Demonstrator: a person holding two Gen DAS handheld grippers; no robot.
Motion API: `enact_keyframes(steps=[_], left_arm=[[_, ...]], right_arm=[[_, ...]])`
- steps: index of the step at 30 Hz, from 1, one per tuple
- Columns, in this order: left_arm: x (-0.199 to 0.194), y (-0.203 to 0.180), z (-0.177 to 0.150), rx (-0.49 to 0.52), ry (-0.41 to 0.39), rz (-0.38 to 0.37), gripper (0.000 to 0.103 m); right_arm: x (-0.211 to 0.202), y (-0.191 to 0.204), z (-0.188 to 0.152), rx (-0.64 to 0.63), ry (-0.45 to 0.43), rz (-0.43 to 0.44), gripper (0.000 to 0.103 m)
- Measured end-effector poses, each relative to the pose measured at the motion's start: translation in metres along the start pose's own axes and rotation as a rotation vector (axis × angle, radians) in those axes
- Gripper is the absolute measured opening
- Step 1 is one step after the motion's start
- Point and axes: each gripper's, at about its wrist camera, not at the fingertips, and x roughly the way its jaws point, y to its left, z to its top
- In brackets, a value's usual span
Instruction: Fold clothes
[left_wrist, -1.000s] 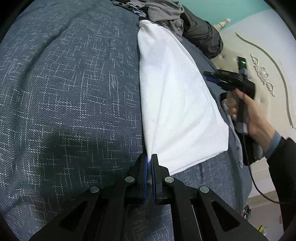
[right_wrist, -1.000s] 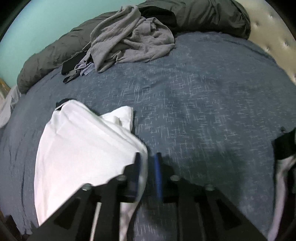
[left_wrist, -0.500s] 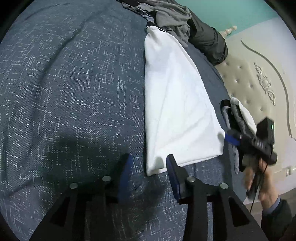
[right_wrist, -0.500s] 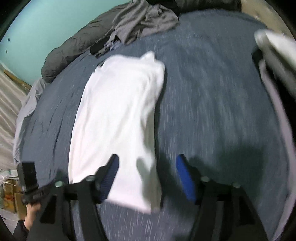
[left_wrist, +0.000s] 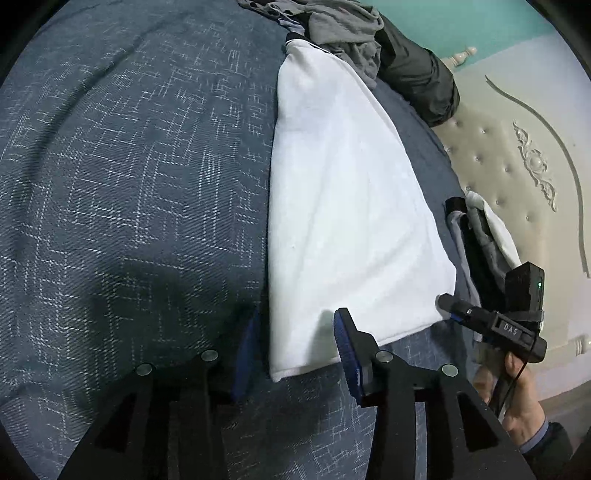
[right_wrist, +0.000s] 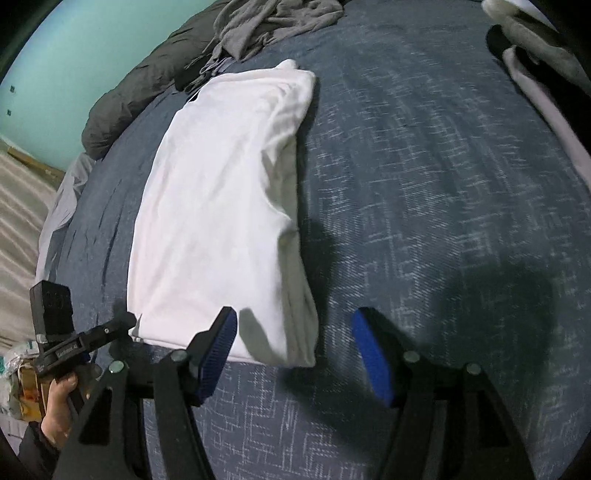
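Left gripper (left_wrist: 295, 350): jaws spread wide, holding nothing; in the left wrist view its blue pads sit either side of the near left corner of the white garment, lower centre of the frame.
White garment (left_wrist: 343, 206): folded lengthwise into a long strip, lying flat on the bed from lower centre up toward the top of both views; in the right wrist view its right edge shows stacked layers.
Right gripper (right_wrist: 291, 350): jaws wide apart and empty, astride the near right corner of the garment, lower centre of the right wrist view.
Step in hand: likely the pause between folds, with the lengthwise fold laid down and both near corners unheld.
Next move: probably close on each near corner through all layers, then carry the near end toward the far end, keeping both sides level.
Surface: blue bedspread (left_wrist: 129, 184) with a pale woven crosshatch.
Room: crumpled grey clothes (right_wrist: 273, 22) and a dark grey duvet (right_wrist: 125, 103) at the top; folded clothes (left_wrist: 487, 236) at right; tufted cream headboard (left_wrist: 517, 155); teal wall (right_wrist: 74, 44).
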Motion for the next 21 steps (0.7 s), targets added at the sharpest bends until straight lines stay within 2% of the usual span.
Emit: enact_keyframes(steps=[4, 7, 10, 12, 14, 17, 21], left_arm=[[0.005, -0.002, 0.001, -0.004, -0.009, -0.005, 0.044], [0.008, -0.004, 0.001, -0.011, -0.018, -0.014, 0.044], [0.01, -0.006, 0.002, -0.013, -0.018, -0.009, 0.041], [0.012, -0.008, 0.002, -0.016, -0.015, -0.004, 0.021], [0.014, -0.009, 0.003, -0.015, -0.01, 0.003, 0.016], [0.013, -0.012, 0.006, 0.0, 0.0, 0.003, 0.01], [0.003, -0.023, 0.012, 0.028, -0.006, -0.005, 0.008]], right_arm=[[0.006, 0.011, -0.002, -0.062, 0.031, 0.012, 0.066], [0.011, 0.016, -0.002, -0.08, 0.051, 0.033, 0.061], [0.015, 0.015, -0.002, -0.067, 0.053, 0.062, 0.051], [0.016, 0.016, -0.002, -0.067, 0.056, 0.069, 0.04], [0.018, 0.016, -0.001, -0.071, 0.061, 0.07, 0.022], [0.014, 0.018, 0.0, -0.072, 0.051, 0.082, 0.013], [0.007, 0.021, 0.006, -0.072, 0.03, 0.099, 0.01]])
